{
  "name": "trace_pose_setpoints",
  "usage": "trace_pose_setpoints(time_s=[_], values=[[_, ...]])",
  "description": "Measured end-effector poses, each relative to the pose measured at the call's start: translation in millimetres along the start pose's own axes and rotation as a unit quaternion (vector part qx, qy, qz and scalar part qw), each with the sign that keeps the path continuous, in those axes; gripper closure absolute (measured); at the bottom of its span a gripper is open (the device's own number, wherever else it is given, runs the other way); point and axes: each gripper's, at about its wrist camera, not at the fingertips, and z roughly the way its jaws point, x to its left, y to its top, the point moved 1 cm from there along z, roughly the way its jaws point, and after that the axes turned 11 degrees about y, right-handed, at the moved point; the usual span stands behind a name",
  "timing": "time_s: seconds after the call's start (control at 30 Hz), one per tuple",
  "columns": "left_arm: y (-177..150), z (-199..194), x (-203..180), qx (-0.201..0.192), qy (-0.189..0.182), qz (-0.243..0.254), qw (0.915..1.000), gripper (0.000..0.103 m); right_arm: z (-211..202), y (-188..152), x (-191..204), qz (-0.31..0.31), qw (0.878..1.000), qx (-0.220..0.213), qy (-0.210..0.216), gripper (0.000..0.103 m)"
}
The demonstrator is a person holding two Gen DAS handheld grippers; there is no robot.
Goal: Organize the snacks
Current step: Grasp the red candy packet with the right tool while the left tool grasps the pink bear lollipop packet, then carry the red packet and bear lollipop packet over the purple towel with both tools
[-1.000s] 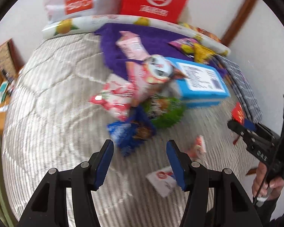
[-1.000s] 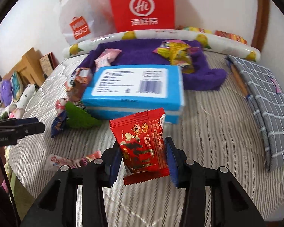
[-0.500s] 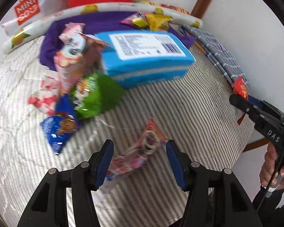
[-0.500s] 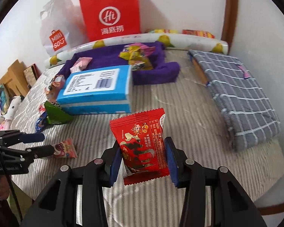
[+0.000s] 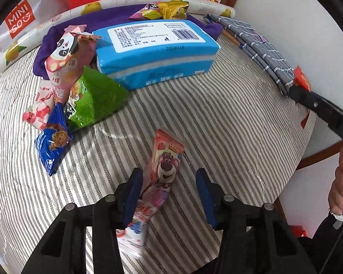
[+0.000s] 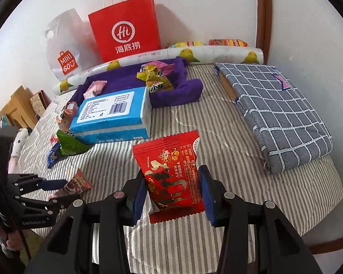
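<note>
My left gripper (image 5: 169,187) is open, its jaws on either side of a pink bear-print snack packet (image 5: 161,173) that lies on the striped bedcover; the packet touches the left pad. It also shows in the right wrist view (image 6: 76,186). My right gripper (image 6: 172,194) is shut on a red snack packet (image 6: 171,178) and holds it upright above the bed's front. More snacks lie in a pile: a green packet (image 5: 93,98), a blue packet (image 5: 53,141), a pink panda packet (image 5: 66,61).
A large blue tissue pack (image 5: 155,50) lies mid-bed. Behind it a purple cloth (image 6: 171,91) holds yellow packets (image 6: 155,80). A folded grey checked cloth (image 6: 274,114) lies right. A red paper bag (image 6: 125,29) and a white plastic bag (image 6: 64,52) stand at the wall.
My left gripper swung right from the snack pile and closed in on the pink bear packet, which now lies between its jaws. My right gripper drew back, still holding the red packet.
</note>
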Motion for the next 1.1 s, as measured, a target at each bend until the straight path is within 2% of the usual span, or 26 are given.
trace_pose_setpoints(time_s=[0.17,0.27,0.37,0.77,1.1], values=[[-4.3,2.6,-1.8,-0.001,0.011,-0.004,0.9999,0.068,-4.7,-4.2,2.0,0.000,1.000,-0.003,0.001,0.060],[-5.8,2.2,1.3,-0.006,0.017,-0.013,0.9997,0.081,-7.5,-7.2,3.9,-0.002,1.000,-0.005,-0.001,0.060],[-6.7,-0.1,6.3,-0.008,0.006,-0.023,0.9997,0.082,-8.8,-9.7,5.3,-0.001,1.000,-0.005,0.001,0.060],[0.9,-35.7,23.9,-0.045,0.003,-0.045,0.9980,0.083,-8.2,-4.5,17.5,-0.007,1.000,0.003,0.010,0.060],[24.8,-61.3,34.4,-0.083,-0.011,-0.057,0.9949,0.083,-5.4,16.6,30.8,-0.021,1.000,0.003,0.016,0.060]])
